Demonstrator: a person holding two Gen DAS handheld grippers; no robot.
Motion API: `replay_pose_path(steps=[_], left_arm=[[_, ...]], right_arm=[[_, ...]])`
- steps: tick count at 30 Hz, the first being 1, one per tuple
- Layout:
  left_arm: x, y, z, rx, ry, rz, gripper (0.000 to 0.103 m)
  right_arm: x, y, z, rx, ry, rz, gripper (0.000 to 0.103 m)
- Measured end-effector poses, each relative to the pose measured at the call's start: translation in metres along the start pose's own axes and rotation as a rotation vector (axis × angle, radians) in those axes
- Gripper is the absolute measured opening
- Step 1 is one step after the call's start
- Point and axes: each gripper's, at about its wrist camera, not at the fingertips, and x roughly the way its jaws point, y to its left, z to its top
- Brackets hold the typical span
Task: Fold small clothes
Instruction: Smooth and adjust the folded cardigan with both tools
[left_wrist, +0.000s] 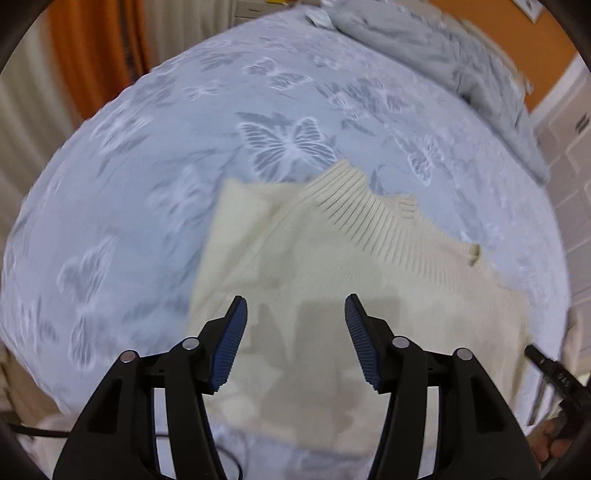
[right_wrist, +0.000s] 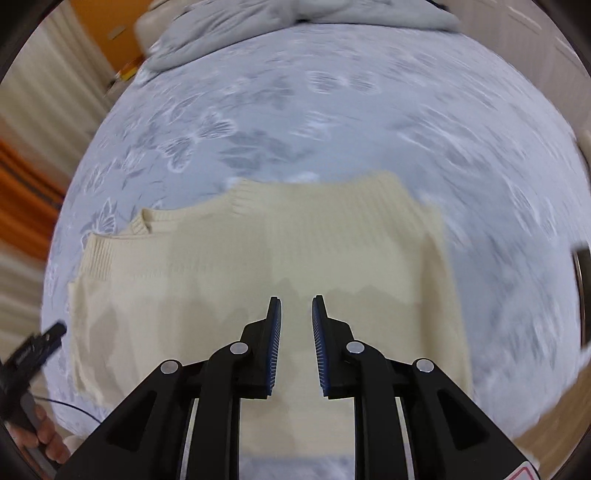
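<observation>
Left hand-held gripper (left_wrist: 295, 306): I hold it above the sweater's near part, jaws wide apart, gripping nothing.
Right hand-held gripper (right_wrist: 296, 306): I hold it over the sweater too, jaws at a narrow gap, nothing between them.
Sweater (left_wrist: 332, 266): one, cream knit, lying partly folded on the bed, ribbed hem turned over on top.
Bed (left_wrist: 147, 206): one, pale blue butterfly cover.
Blanket (left_wrist: 424, 48): one, grey, bunched at the far edge, well apart from the sweater.
Curtain (left_wrist: 92, 55): orange, beyond the bed.

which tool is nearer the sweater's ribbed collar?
Left, probably. Left tool hangs open below the ribbed collar; right tool sits over the sweater body, collar off left.
</observation>
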Motion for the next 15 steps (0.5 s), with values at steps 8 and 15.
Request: replay_pose_path(steps=[8,15], left_arm=[[0.059,0.019,0.018,-0.028,0.125,0.064,0.057],[0.031,0.029,0.013,-0.105,0.089,-0.038,0.062]], right_arm=[[0.065,-0.095,0.019,0.131,0.087,-0.312,0.002],[0.031,-0.068,0.021,0.045,0.018,-0.217,0.023]])
